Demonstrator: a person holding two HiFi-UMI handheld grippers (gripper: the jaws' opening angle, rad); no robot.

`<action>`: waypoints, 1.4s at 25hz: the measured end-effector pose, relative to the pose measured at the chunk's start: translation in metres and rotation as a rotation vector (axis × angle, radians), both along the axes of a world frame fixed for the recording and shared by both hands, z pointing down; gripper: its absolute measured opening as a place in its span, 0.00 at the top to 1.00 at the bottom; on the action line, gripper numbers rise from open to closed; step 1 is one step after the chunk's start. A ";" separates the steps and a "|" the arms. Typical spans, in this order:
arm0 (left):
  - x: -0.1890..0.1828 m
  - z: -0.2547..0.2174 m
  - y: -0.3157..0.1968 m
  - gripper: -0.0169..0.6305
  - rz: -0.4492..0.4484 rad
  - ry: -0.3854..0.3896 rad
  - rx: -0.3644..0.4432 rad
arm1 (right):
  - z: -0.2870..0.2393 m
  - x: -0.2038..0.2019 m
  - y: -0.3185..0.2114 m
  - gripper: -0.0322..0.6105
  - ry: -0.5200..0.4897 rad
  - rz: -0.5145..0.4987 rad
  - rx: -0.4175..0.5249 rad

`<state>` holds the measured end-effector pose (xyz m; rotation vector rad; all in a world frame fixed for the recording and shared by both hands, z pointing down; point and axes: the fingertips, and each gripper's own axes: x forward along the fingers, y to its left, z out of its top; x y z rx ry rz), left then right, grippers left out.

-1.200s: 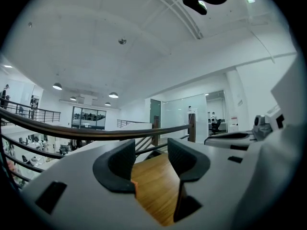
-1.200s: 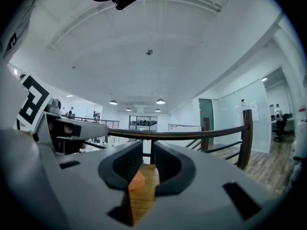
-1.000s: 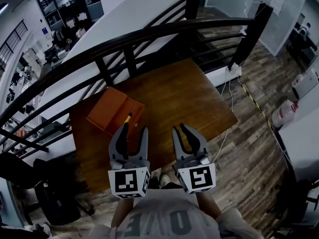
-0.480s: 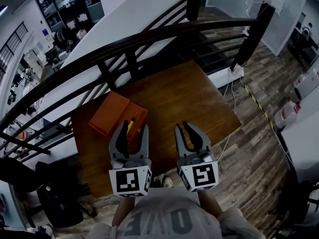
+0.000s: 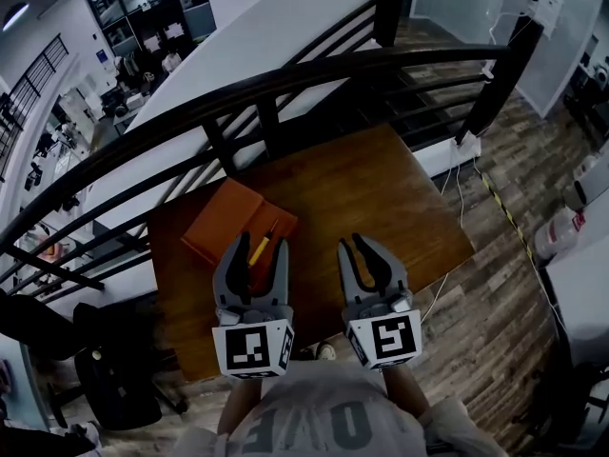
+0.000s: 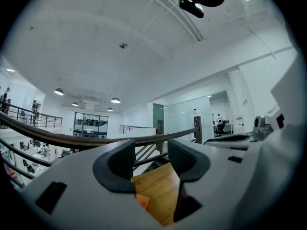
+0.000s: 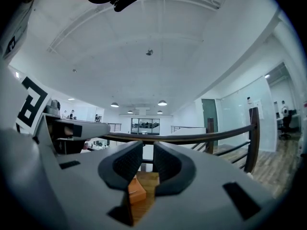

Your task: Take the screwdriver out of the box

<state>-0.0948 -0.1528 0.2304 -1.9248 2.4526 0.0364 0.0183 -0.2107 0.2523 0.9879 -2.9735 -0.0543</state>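
An orange box [image 5: 228,222] lies open on the left part of the wooden table [image 5: 381,198]. A yellow and black screwdriver [image 5: 260,248] rests in its near half. My left gripper [image 5: 255,246] hovers open above the box's near edge, and in the head view the screwdriver shows between its fingers. The left gripper view has the gripper [image 6: 151,152] empty, with a corner of the box [image 6: 142,201] low between the jaws. My right gripper [image 5: 354,246] hangs over bare wood right of the box, jaws a little apart and empty. In its own view, the right gripper [image 7: 148,159] frames the box [image 7: 135,191].
A dark curved railing [image 5: 285,79] runs just beyond the table's far edge. A black chair [image 5: 114,379] stands by the table's near left corner. White cables [image 5: 457,198] trail over the plank floor on the right.
The table and box have drifted right and slightly down in the head view. Both grippers kept their openings; the left one now sits a little farther over the box.
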 end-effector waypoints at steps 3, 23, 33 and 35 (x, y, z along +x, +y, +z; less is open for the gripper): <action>-0.011 0.002 0.000 0.66 -0.017 -0.012 -0.013 | 0.000 -0.009 -0.001 0.83 0.012 -0.018 -0.008; -0.065 0.071 -0.042 0.66 0.070 -0.012 -0.235 | 0.054 -0.070 -0.006 0.83 0.137 -0.141 -0.136; -0.094 0.122 -0.064 0.66 0.098 0.033 -0.339 | 0.095 -0.087 -0.014 0.83 0.200 -0.151 -0.224; -0.096 0.136 -0.067 0.66 0.107 0.057 -0.368 | 0.105 -0.087 -0.015 0.83 0.216 -0.150 -0.245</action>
